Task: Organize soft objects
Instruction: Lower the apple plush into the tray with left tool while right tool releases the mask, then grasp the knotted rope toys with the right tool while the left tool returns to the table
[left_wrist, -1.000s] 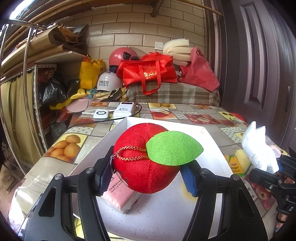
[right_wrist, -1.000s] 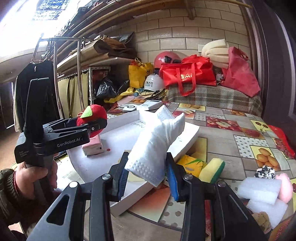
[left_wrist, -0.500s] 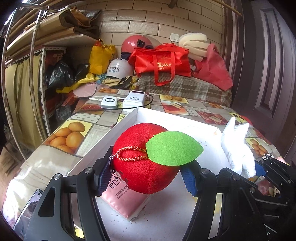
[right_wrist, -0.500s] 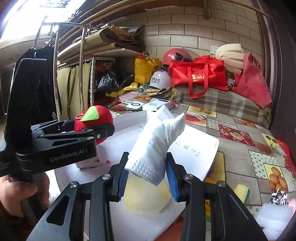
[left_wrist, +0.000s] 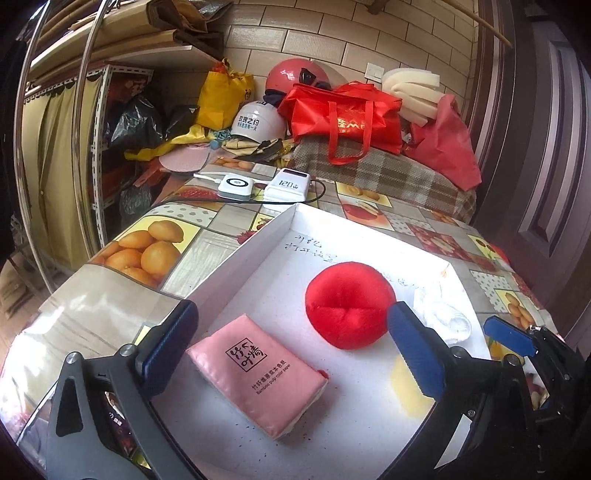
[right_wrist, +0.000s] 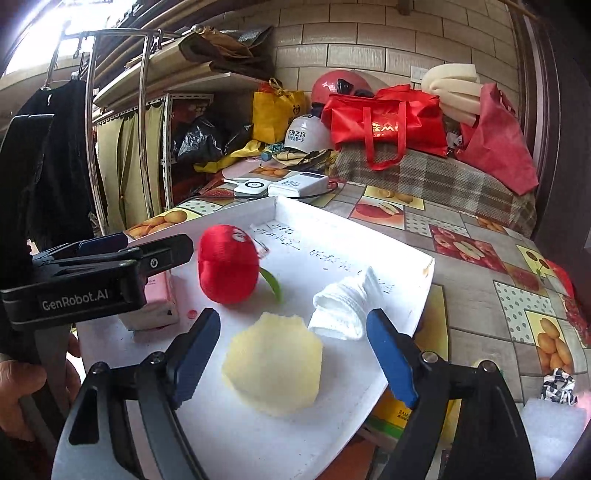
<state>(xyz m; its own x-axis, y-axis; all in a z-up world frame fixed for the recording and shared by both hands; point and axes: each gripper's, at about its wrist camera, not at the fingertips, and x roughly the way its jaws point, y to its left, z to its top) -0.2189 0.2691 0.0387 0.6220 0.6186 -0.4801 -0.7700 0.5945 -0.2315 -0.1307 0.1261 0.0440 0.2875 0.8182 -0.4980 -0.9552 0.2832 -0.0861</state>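
Note:
A red plush apple (left_wrist: 349, 304) (right_wrist: 227, 264) lies loose in the white tray (left_wrist: 240, 258) (right_wrist: 424, 295), its green leaf underneath. My left gripper (left_wrist: 291, 347) (right_wrist: 147, 251) hangs just short of it, jaws opening wide, pads touching nothing. A pink tissue pack (left_wrist: 258, 373) (right_wrist: 159, 302) lies below its fingers. A rolled white cloth (right_wrist: 347, 302) (left_wrist: 443, 317) rests in the tray near the right rim. My right gripper (right_wrist: 293, 354) (left_wrist: 524, 343) is behind it, jaws opening, nothing pressed. A yellow sponge (right_wrist: 273, 365) sits on the tray between its fingers.
Two white power banks (left_wrist: 266, 184) with cables lie beyond the tray. Helmets, red bags (left_wrist: 347, 114) and foam are piled at the back. White foam (right_wrist: 554, 424) and a patterned scrap (right_wrist: 557, 382) lie on the table at right. A hand (right_wrist: 14, 398) holds the left gripper.
Both grippers have opened and let go. The apple dropped out of the left gripper onto the tray and rolled over. The white cloth fell from the right gripper onto the tray.

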